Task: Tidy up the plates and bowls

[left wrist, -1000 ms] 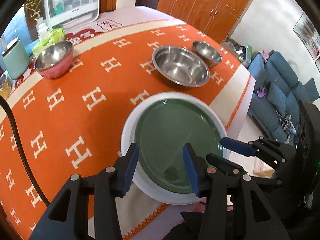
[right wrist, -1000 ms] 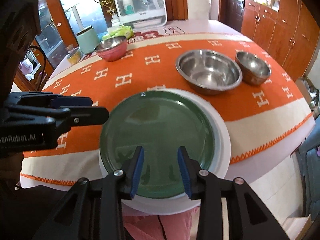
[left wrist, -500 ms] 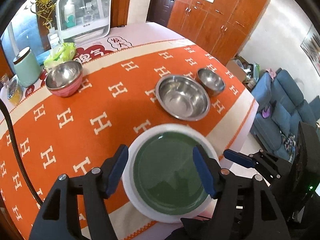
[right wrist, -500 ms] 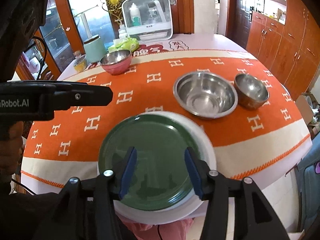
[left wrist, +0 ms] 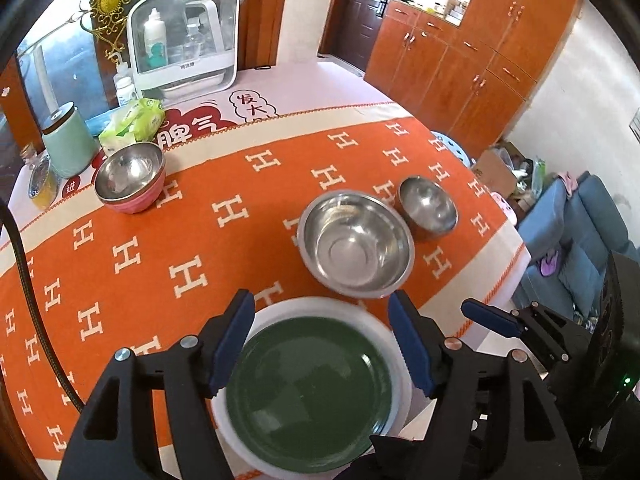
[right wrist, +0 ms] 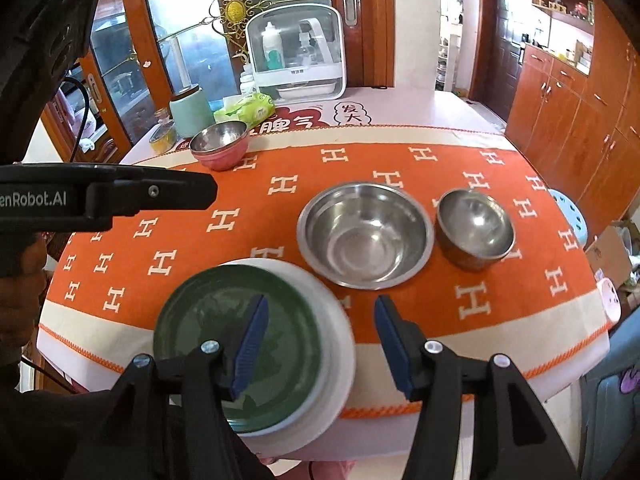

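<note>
Green plate (left wrist: 310, 396) stacked on white plate (left wrist: 390, 336) at counter (left wrist: 140, 280) edge, left tongs (left wrist: 322, 344) and right tongs (right wrist: 318, 346) both wide, empty, large steel bowl (right wrist: 366, 236) beyond.

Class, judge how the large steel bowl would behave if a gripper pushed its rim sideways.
The large steel bowl looks thin and shiny, so probably light and slippery. Its narrow base suggests it may tip or rock; on the woven orange cloth it might drag rather than glide.

Bright daylight, coming mostly from the glass door (right wrist: 192, 52) behind the table. Strong fisheye bending and black vignette at corners. Glare spots inside the steel bowls (left wrist: 356, 244). White plate (right wrist: 336, 320) edge slightly motion-blurred; rest sharp, shadows soft.
</note>
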Demonstrator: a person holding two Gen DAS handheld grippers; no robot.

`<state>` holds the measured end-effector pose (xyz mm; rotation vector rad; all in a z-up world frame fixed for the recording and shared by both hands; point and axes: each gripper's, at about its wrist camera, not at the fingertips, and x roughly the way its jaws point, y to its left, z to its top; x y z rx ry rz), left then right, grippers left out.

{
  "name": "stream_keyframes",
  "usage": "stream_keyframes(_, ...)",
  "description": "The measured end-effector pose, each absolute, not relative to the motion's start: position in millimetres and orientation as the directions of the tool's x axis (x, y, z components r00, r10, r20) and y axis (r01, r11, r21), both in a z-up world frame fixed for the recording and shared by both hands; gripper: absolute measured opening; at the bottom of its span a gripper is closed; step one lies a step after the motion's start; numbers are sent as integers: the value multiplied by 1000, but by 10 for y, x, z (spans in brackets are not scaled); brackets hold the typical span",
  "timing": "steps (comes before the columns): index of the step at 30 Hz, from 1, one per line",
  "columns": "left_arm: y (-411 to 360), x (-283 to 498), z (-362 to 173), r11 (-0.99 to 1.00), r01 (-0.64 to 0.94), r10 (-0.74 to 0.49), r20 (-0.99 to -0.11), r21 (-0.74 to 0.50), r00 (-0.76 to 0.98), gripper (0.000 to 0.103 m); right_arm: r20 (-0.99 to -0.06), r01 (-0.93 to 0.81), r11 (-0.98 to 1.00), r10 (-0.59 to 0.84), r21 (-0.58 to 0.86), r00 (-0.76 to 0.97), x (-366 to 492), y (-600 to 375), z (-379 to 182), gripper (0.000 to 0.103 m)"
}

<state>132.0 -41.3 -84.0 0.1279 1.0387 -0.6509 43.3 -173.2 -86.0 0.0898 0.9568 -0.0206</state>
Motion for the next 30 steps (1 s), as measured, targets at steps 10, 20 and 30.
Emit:
stream_keyframes(10,-835,1324,-938,856,483,-394,-840,-187,373,68,-819,-27,997,75,73,569,616,-2255,-905,55)
stream_keyframes(20,-1035,1477,-1183,918,349,-322,-869,-189,376,68,-839,-157,982,171,104,516,901,-2575,-1080,55)
stream_keyframes(30,-1248,1763,-1598,950,258,-250,-926,-177,282,68,-874,-229,965,218,127,434,1227,-2769,-1310,55)
